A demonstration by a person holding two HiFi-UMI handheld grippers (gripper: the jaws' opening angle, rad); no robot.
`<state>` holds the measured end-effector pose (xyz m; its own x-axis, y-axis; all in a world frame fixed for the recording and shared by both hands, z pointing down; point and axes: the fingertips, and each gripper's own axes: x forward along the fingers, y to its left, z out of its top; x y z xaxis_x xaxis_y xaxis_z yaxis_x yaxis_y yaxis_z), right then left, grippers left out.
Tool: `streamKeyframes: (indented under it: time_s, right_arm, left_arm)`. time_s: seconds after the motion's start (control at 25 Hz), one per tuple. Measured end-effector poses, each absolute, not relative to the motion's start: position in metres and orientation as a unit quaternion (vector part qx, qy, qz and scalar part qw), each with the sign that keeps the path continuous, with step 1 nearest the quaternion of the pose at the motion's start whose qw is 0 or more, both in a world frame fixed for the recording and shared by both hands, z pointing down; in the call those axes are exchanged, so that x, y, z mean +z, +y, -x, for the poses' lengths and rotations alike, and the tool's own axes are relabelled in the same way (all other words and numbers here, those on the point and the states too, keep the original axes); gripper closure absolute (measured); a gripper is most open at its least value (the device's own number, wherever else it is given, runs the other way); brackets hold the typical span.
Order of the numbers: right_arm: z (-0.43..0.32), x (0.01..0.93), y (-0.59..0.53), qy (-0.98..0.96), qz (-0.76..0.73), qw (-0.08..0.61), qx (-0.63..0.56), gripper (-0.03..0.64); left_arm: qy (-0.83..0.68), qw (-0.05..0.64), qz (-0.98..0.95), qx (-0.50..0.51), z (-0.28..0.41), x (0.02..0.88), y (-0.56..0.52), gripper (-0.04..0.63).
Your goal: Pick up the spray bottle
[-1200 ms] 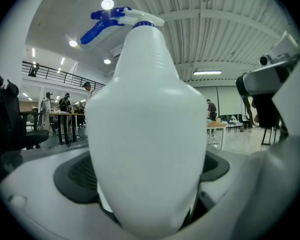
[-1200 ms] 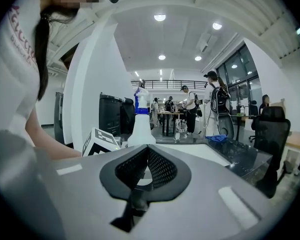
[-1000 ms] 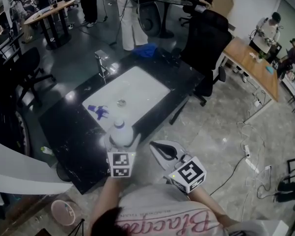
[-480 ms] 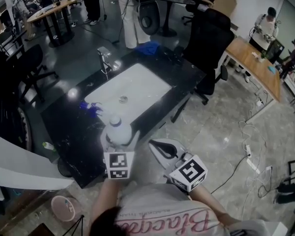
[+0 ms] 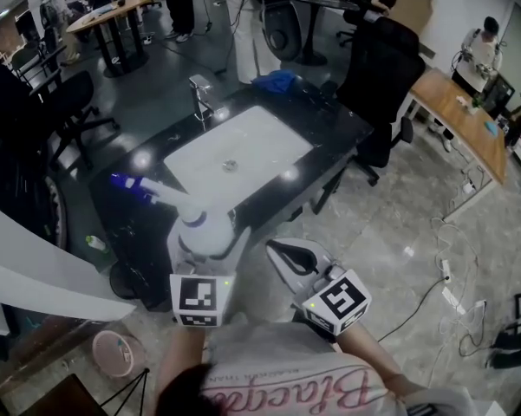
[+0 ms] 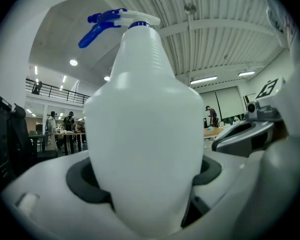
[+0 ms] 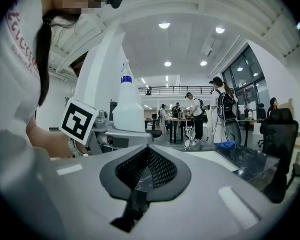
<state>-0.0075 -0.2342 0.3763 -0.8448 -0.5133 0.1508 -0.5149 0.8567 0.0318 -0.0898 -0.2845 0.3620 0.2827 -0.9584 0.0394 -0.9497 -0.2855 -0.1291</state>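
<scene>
A white spray bottle (image 5: 205, 230) with a blue trigger head (image 5: 128, 183) is held up in the air in front of the black counter (image 5: 126, 232), its nozzle pointing left in the head view. My left gripper (image 5: 206, 241) is shut on the bottle's wide body. In the left gripper view the bottle (image 6: 145, 119) fills the middle, with both dark pads pressed on its sides. My right gripper (image 5: 283, 256) hangs beside it to the right, shut with nothing in it; its view shows the pads (image 7: 159, 169) meeting and the bottle (image 7: 128, 109) off to the left.
The counter holds a white sink basin (image 5: 238, 146) with a faucet (image 5: 201, 92) and a blue cloth (image 5: 275, 81) at its far side. A black chair (image 5: 381, 68) and a wooden desk (image 5: 459, 115) stand to the right. A pink bucket (image 5: 113, 354) is on the floor. People stand farther off.
My left gripper has risen with the spray bottle, lifting it off the counter; its blue trigger head now shows at the left. The right gripper has barely shifted.
</scene>
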Motion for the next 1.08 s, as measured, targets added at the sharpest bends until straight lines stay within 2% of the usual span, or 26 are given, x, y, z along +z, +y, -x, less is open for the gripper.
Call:
streamKeyframes:
  time_s: [0.16,1.08]
  right_arm:
    - [0.011,0.363,-0.227,-0.961,-0.268,0.064,-0.013,0.615]
    - [0.001,0.347,-0.216,-0.960,-0.274,0.057,-0.017,0.615]
  left_arm:
    - [0.597,0.059,0.798,-0.057,0.093,0.342,-0.263,0.167]
    - [0.629,0.051,0.775,-0.037,0.113,0.327,-0.224,0.166]
